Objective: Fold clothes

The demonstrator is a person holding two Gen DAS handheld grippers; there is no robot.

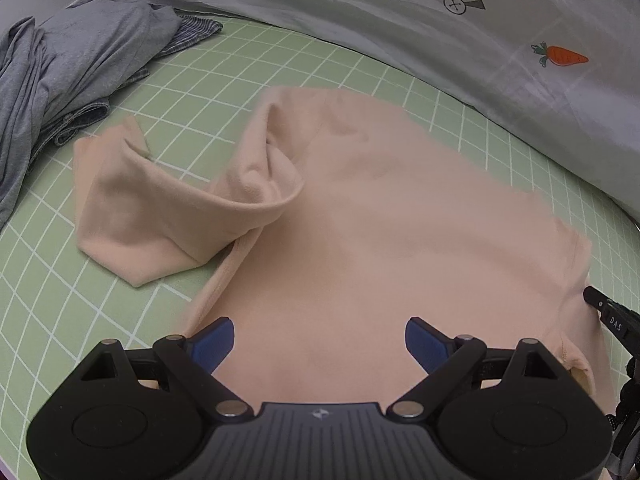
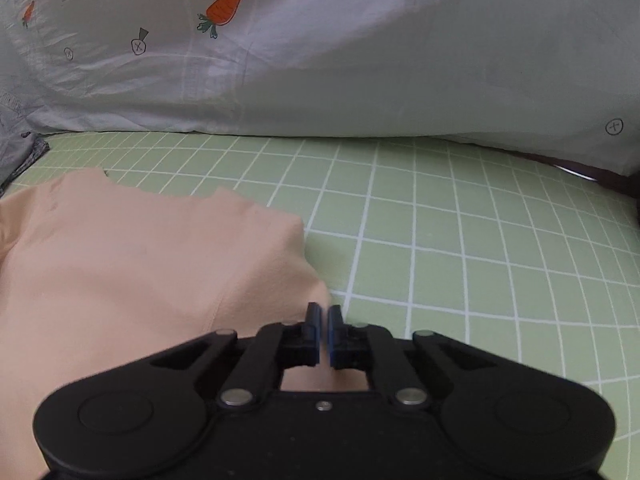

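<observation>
The peach shirt (image 1: 360, 240) lies spread on the green grid mat (image 1: 240, 64), in front of a white carrot-print sheet (image 1: 400, 8). One sleeve (image 1: 152, 208) is thrown out to the side and twisted at the shoulder, where the cloth bunches into a raised fold. A heap of grey clothes (image 1: 72, 64) sits well apart at the far corner of the mat.

The cloth looks thin, soft and light. I judge it will sag and drape as soon as it is lifted, so a pinch at one point will not carry the whole body. Hems, seams and corners seem the best places to take hold, because there the cloth is doubled and does not slip so easily.

The left gripper (image 1: 320, 340) hangs over the body of the shirt with its jaws wide apart and nothing between them. The right gripper (image 2: 324, 320) has its jaws brought together at the edge of the shirt. Whether a thin layer of cloth is caught between the pads is not clear, because the picture is blurred there.

The near hem is hidden under the grippers. The far sleeve is cut off in the right wrist view. Much of the shirt is blurred, so small wrinkles are hard to read.
</observation>
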